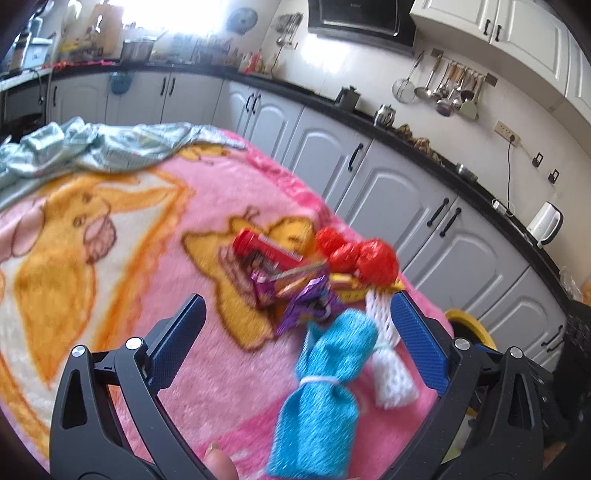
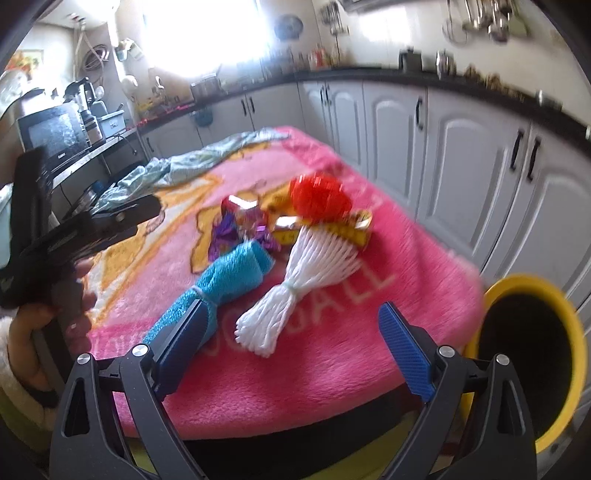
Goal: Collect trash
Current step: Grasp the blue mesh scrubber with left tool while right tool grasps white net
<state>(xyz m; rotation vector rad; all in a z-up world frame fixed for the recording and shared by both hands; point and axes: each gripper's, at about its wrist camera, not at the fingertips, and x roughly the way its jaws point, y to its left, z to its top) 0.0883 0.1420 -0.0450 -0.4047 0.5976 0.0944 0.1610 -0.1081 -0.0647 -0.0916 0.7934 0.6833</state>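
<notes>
From my right gripper (image 2: 291, 339), jaws spread wide and empty, the near edge of the pink blanket (image 2: 369, 332) lies bare. Ahead, the white mesh bundle (image 2: 295, 291) and blue mesh bundle (image 2: 229, 280) bar the way to the wrapper pile (image 2: 251, 225). My left gripper (image 2: 122, 218) crowds the left; the yellow bin (image 2: 532, 354) stands near right.

Kitchen: grey base cabinets (image 1: 388, 177) with black handles run under a black countertop (image 1: 424, 147) along two walls. White wall cabinets (image 1: 517, 33) hang above a rail of utensils (image 1: 450, 88); a white kettle (image 1: 546, 223) stands plugged in. Strong daylight from a window (image 2: 207, 33) washes out the far wall.
</notes>
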